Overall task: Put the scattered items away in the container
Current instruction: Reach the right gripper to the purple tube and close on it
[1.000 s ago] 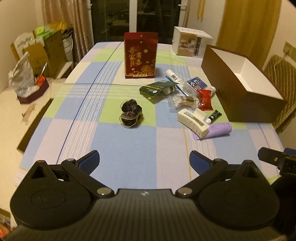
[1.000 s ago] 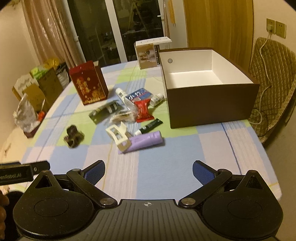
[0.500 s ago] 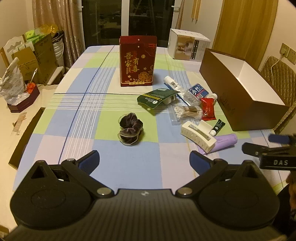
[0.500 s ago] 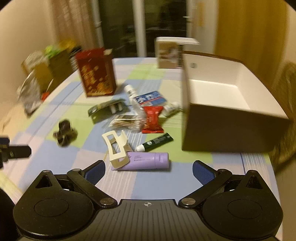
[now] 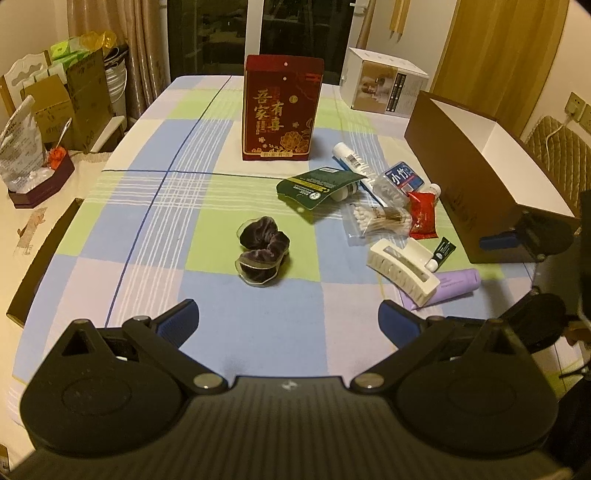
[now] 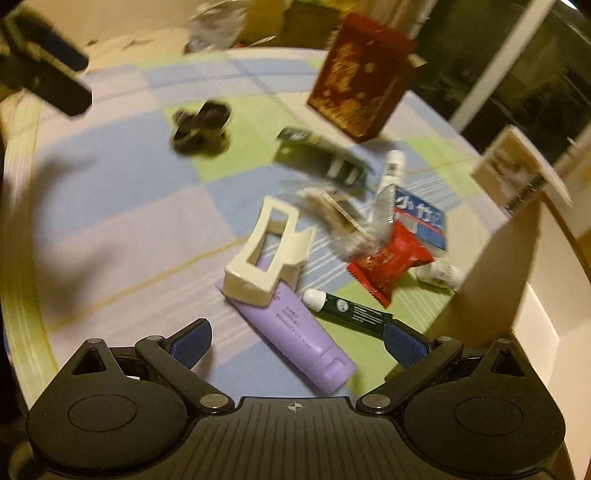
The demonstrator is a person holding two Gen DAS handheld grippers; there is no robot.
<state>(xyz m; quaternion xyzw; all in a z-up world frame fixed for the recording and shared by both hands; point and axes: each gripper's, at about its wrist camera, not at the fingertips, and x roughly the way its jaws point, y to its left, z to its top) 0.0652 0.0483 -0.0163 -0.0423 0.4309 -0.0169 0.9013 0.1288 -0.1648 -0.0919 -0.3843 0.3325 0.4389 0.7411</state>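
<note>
Rolled and lowered since the earlier frame, my right hand-held gripper (image 6: 297, 341), jaws spread but closing, nothing pinched, hovers over the purple tube (image 6: 295, 328) at lower centre; container (image 6: 532, 288) at right edge; left hand-held gripper (image 5: 286, 314) spread, empty

A table (image 5: 155, 236) under a checked blue, green and lilac cloth fills a warmly lit room. Dark glass doors (image 5: 295, 33) stand at the far end between beige curtains (image 5: 144, 48). Right, a wooden door (image 5: 506, 55), a wall socket (image 5: 576, 108) and a quilted chair (image 5: 561, 147); left, stacked cartons (image 5: 81, 99).
</note>
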